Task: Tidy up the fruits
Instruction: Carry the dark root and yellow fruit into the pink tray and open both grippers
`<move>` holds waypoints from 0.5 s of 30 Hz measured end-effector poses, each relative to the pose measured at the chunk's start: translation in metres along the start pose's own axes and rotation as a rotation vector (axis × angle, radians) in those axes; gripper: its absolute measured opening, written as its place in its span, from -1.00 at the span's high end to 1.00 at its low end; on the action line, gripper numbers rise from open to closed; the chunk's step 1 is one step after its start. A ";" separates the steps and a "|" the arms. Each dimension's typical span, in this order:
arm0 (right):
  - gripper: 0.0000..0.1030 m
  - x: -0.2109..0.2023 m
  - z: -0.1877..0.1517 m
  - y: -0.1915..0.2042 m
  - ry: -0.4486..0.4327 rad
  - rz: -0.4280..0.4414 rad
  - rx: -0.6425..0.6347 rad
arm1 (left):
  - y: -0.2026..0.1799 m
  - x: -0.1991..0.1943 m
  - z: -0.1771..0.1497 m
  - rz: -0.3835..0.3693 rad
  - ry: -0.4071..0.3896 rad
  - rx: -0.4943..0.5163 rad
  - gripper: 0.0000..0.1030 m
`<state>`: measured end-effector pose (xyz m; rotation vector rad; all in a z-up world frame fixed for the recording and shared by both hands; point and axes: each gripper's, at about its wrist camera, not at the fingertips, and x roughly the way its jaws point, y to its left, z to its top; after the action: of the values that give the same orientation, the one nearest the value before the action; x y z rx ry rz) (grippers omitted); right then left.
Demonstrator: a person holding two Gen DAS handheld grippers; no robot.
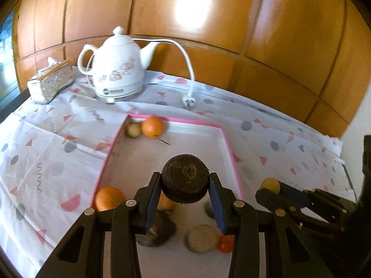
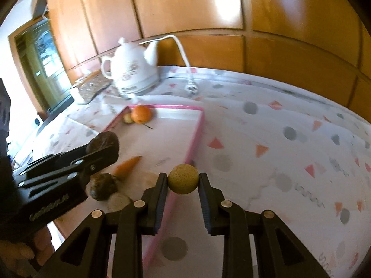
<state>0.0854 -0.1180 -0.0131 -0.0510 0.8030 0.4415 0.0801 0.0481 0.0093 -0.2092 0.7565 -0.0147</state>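
Left hand-held gripper clamped on dark fruit, right hand-held gripper on yellow ball; could roll loose, round.

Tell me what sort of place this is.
Probably a home dining or kitchen area: a white ceramic electric kettle with its cord unplugged, a silver patterned tissue box, and a table under a dotted white tablecloth against orange wooden wall panels.

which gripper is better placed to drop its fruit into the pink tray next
Left. The left gripper holds the dark brown fruit over the pink tray, while the right gripper holds the small yellow fruit near its rim.
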 end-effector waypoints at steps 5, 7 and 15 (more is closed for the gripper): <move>0.47 0.013 0.009 0.019 0.011 0.030 -0.034 | 0.020 0.011 0.012 0.008 0.022 -0.033 0.20; 0.47 0.020 0.012 0.026 0.020 0.043 -0.047 | 0.023 0.016 0.014 0.022 0.032 -0.037 0.20; 0.34 0.042 0.013 0.038 0.064 0.085 -0.054 | 0.033 0.006 0.013 0.108 0.002 -0.064 -0.07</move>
<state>0.1046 -0.0651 -0.0293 -0.0823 0.8588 0.5439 0.0910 0.0823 0.0076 -0.2290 0.7699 0.1116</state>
